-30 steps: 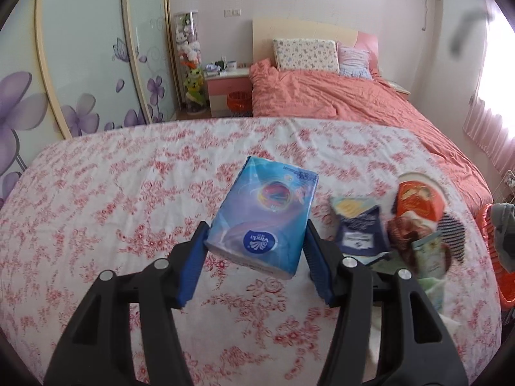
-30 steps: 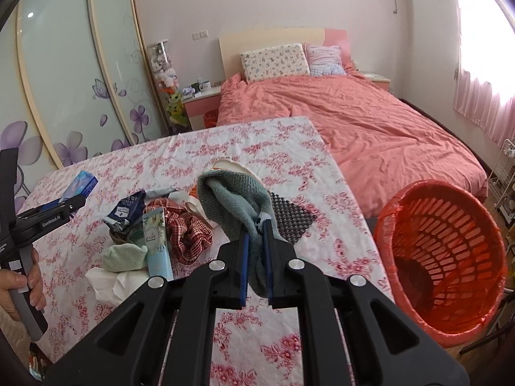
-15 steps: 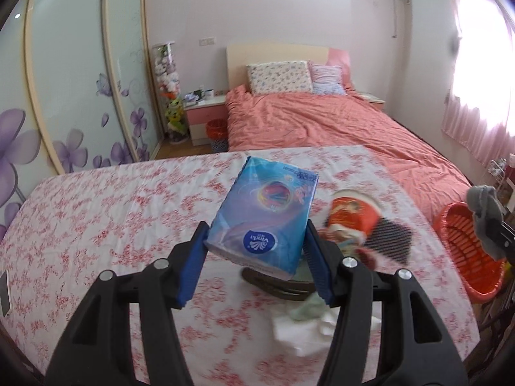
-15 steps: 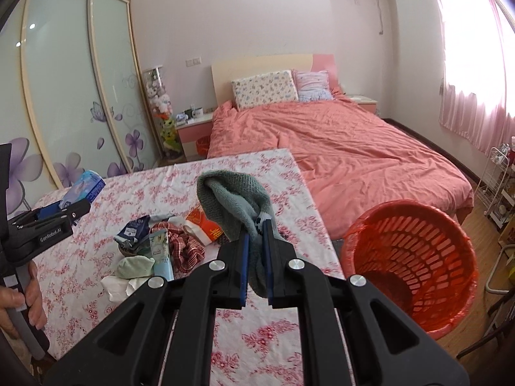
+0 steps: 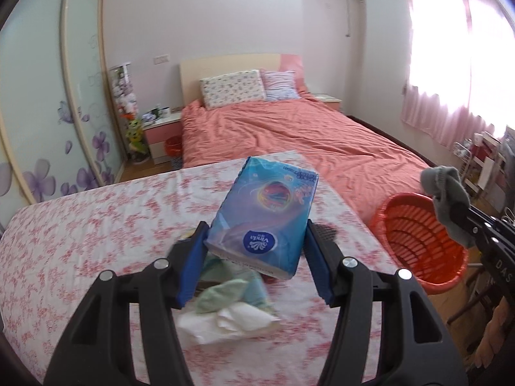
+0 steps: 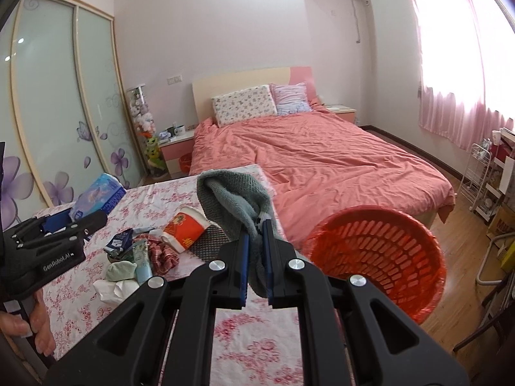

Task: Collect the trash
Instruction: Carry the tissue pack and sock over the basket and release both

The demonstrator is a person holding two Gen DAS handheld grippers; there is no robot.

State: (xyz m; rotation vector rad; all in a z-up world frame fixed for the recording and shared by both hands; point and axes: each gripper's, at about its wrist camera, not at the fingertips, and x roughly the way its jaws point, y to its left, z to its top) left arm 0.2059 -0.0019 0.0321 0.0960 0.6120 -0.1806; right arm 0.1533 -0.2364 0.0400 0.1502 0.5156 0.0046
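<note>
The right claw point(image 6: 255, 259) pinches a soft, floppy gray sock point(image 6: 236, 197); the red basket point(image 6: 379, 257) waits at 3 o'clock. The left claw point(image 5: 256, 259) squeezes a light, squishy tissue pack point(image 5: 264, 217) by its sides.

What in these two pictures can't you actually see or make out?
- Left view: most of the trash pile is hidden behind the tissue pack in the left tongs, and blurred.
- Right view: the red basket bottom is hidden by its own wall.
- Right view: the small items on the nightstand are too small to identify.

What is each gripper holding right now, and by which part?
Left gripper clamps the blue tissue pack by its long sides; right gripper pinches the grey sock near one end.
</note>
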